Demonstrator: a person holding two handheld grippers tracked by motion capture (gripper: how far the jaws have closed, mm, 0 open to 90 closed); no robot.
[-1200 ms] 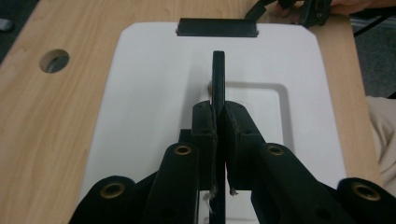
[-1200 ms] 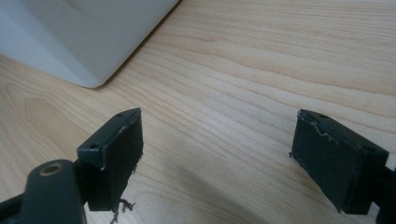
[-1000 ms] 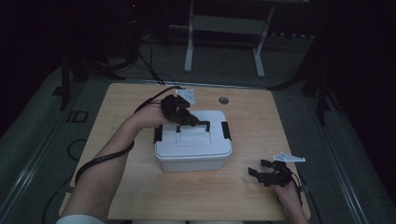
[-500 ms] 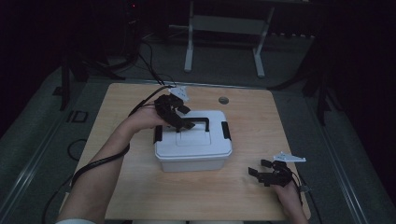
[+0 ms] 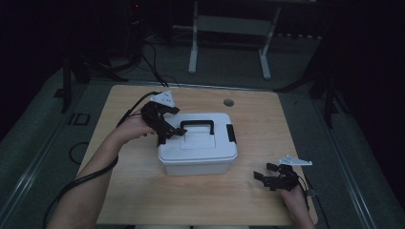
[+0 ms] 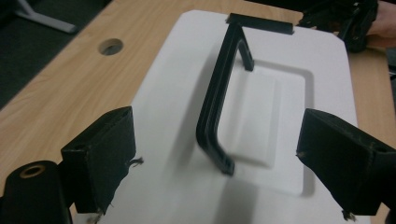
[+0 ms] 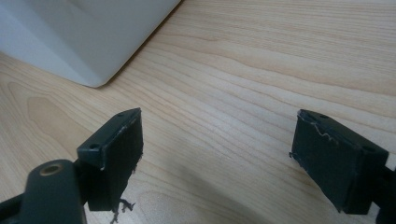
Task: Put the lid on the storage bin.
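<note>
Left tool [image 5: 175,132], just opened wide and holding nothing, angles down over box lid [image 6: 280,60] beside upright handle [image 6: 219,107]; bare worktop [image 5: 267,114] lies at frame right.

The left gripper [image 5: 173,132], its jaws just opened with nothing pressed between its fingers [image 6: 100,161], faces the gaping right gripper [image 5: 264,174].

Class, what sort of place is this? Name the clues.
Probably a lab or recording room: a wooden table with a cable hole, trailing cables on the floor, and a metal stand behind.
</note>
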